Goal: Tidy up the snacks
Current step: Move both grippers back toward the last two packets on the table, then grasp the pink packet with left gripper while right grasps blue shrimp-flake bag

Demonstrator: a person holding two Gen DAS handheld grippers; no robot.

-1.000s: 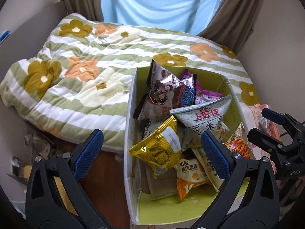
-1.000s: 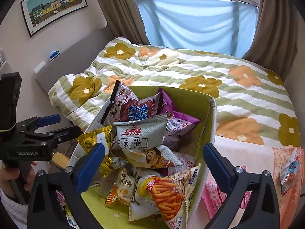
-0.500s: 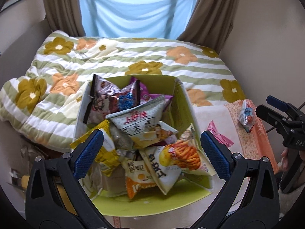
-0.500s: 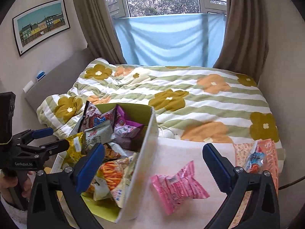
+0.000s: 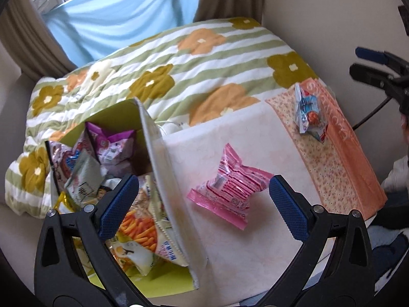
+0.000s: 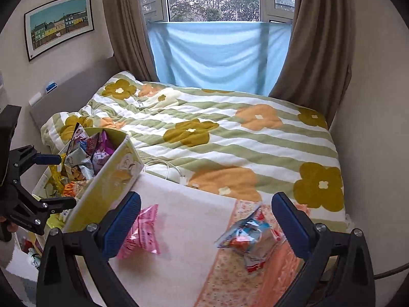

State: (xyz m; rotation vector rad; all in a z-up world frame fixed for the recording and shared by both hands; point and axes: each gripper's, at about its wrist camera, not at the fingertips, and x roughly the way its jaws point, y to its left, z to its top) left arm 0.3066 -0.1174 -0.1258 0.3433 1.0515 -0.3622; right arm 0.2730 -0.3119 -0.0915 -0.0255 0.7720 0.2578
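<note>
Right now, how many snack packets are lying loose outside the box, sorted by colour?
Pink packet: 1
Blue-and-white packet: 1
Total: 2 loose; the box holds a pile too jumbled to count.

One storage box point(image 5: 163, 168) stands on the table point(image 5: 230, 255), its wall the mark for everything else. Inside the box lie at least six snack bags, heaped and overlapping, so the full number cannot be told: one purple bag point(image 5: 112, 145), one grey-green bag point(image 5: 84, 176), one bag printed with orange sticks point(image 5: 140, 230) among them. Outside the box, two packets: one pink packet point(image 5: 230, 189) just beside its wall, one blue-and-red packet point(image 5: 309, 110) well apart from it. Two tongs show, the left tongs point(image 5: 203, 206) and the right tongs point(image 6: 205, 223).
</note>
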